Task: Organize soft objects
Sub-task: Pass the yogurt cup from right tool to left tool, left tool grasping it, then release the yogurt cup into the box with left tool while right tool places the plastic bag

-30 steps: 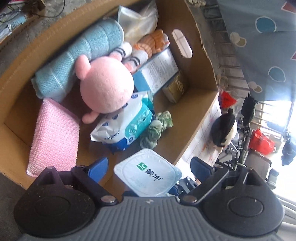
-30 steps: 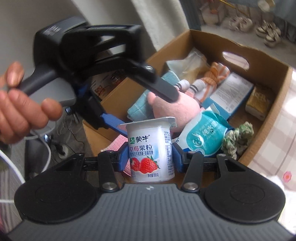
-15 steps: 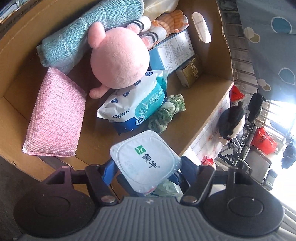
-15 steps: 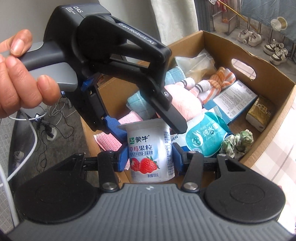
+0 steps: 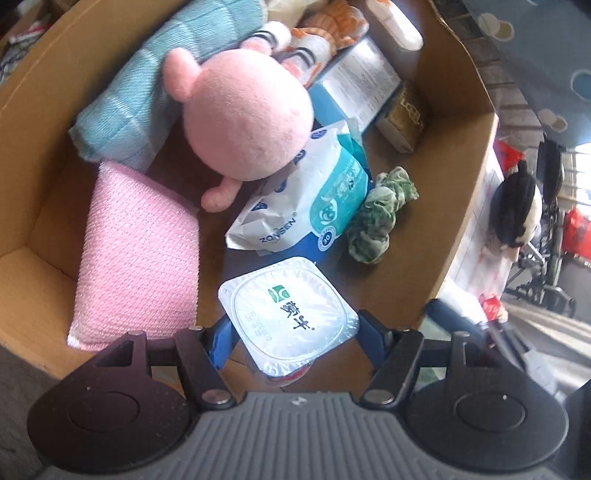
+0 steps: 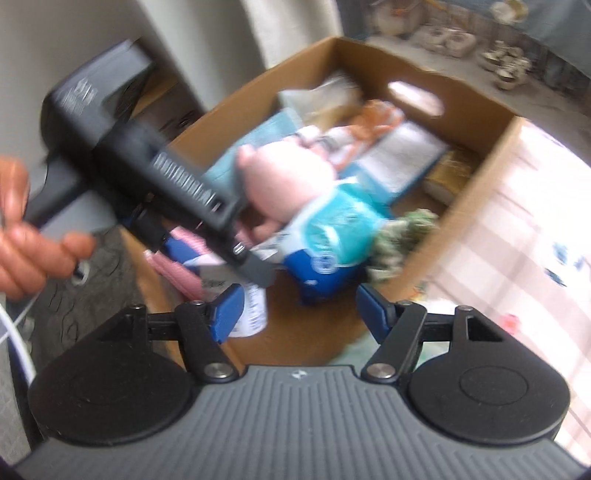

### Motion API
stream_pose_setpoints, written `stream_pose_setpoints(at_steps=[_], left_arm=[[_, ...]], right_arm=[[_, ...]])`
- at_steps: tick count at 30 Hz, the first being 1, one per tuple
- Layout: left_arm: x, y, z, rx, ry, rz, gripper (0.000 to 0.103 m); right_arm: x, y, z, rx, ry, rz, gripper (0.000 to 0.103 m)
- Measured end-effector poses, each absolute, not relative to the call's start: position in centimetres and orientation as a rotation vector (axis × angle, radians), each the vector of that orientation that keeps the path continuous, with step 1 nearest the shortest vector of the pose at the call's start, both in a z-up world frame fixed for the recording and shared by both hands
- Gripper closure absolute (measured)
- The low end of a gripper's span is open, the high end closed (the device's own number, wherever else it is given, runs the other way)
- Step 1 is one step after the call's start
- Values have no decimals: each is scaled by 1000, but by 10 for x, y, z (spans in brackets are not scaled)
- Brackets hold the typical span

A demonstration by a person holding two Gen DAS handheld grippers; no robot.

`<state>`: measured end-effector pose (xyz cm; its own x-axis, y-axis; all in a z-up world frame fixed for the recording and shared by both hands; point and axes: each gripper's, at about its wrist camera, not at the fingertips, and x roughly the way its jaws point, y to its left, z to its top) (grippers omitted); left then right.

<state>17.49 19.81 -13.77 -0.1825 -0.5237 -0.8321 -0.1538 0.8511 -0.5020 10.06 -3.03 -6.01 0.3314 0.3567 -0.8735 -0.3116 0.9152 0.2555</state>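
Note:
My left gripper [image 5: 293, 339] is shut on a white yogurt cup [image 5: 290, 319] and holds it over the near edge of a cardboard box [image 5: 465, 122]. The cup also shows blurred in the right wrist view [image 6: 243, 295], under the left gripper's body. My right gripper [image 6: 299, 312] is open and empty, just off the cup. In the box lie a pink plush toy [image 5: 247, 125], a teal rolled towel [image 5: 147, 85], a pink cloth pad [image 5: 136, 254], a wipes pack [image 5: 310, 199] and a green scrunchie [image 5: 380, 218].
A blue-white carton [image 5: 354, 88], a gold box [image 5: 402, 118] and an orange striped soft thing [image 5: 328, 26] lie at the box's far end. A checked tablecloth [image 6: 509, 236] lies right of the box. A black-and-white plush [image 5: 517, 210] sits beyond it.
The right gripper opened and let go of the yogurt cup. The left gripper closed on it and now carries it over the box. The right view is blurred by motion.

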Motion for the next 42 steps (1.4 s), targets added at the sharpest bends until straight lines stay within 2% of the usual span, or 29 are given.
stream_pose_setpoints(at_steps=[5, 9, 12, 18, 21, 24, 27, 30, 34, 37, 42], left_arm=[[169, 170, -137, -360, 1663, -436, 35], [163, 137, -135, -88, 1554, -483, 35], [153, 121, -141, 69, 1540, -502, 32], [144, 124, -149, 74, 1587, -516, 31], [145, 131, -143, 48, 1571, -501, 25], [145, 137, -121, 22, 1483, -469, 24], [141, 140, -92, 28, 1375, -426, 17], [132, 138, -60, 18, 1275, -396, 10], [111, 122, -17, 76, 1133, -298, 2], [90, 114, 6, 140, 1052, -236, 1], [63, 102, 35, 133, 1017, -202, 0]], right_arm=[[98, -59, -55, 104, 1131, 335, 33], [93, -69, -54, 130, 1123, 297, 32], [89, -69, -55, 135, 1127, 288, 32], [83, -67, -49, 158, 1113, 279, 31], [80, -69, -44, 205, 1099, 279, 30], [74, -74, -35, 243, 1069, 263, 27], [63, -84, -20, 276, 1020, 235, 23], [46, -103, -3, 333, 941, 173, 13], [17, -127, 10, 345, 904, 62, 6], [-16, -147, 16, 353, 890, -28, 1], [-66, -174, 25, 346, 898, -138, 1]])
